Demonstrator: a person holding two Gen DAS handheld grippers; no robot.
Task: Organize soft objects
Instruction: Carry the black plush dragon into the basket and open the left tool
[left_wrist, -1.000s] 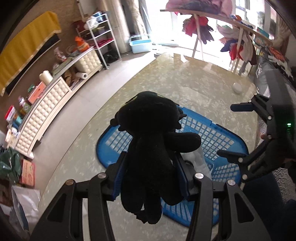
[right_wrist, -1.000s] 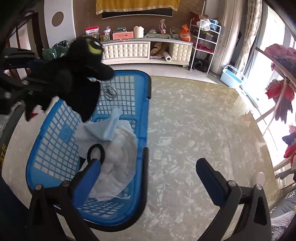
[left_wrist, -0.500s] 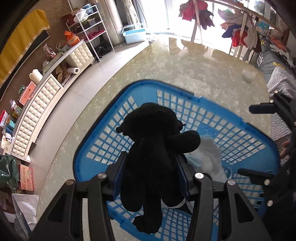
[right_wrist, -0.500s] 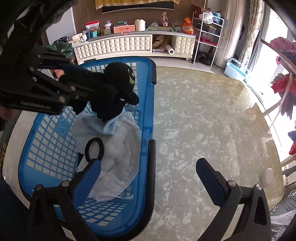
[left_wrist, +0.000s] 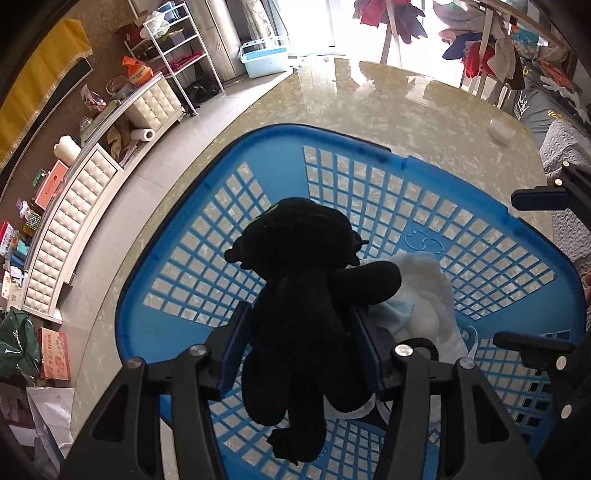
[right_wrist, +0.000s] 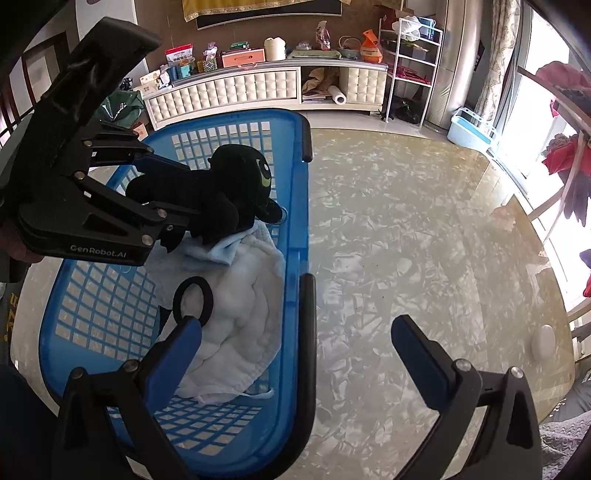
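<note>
My left gripper (left_wrist: 301, 343) is shut on a black plush toy (left_wrist: 306, 295) and holds it low inside the blue plastic basket (left_wrist: 207, 236), just over a white and pale blue folded cloth (left_wrist: 424, 295). In the right wrist view the left gripper (right_wrist: 173, 192) holds the toy (right_wrist: 221, 192) over the cloth (right_wrist: 236, 317) in the basket (right_wrist: 295, 206). A black ring (right_wrist: 194, 301) lies on the cloth. My right gripper (right_wrist: 295, 347) is open and empty, straddling the basket's near right rim; it also shows in the left wrist view (left_wrist: 535, 266).
The basket stands on a glossy marbled table (right_wrist: 406, 240). A small white object (right_wrist: 543, 339) lies near the table's right edge. A white cabinet (right_wrist: 258, 88), a wire shelf (right_wrist: 410, 66) and a clothes rack (left_wrist: 480, 44) stand beyond the table.
My left gripper has carried the plush toy forward and down, from above the basket to low inside it over the cloth. The right gripper has stayed open beside the rim.
</note>
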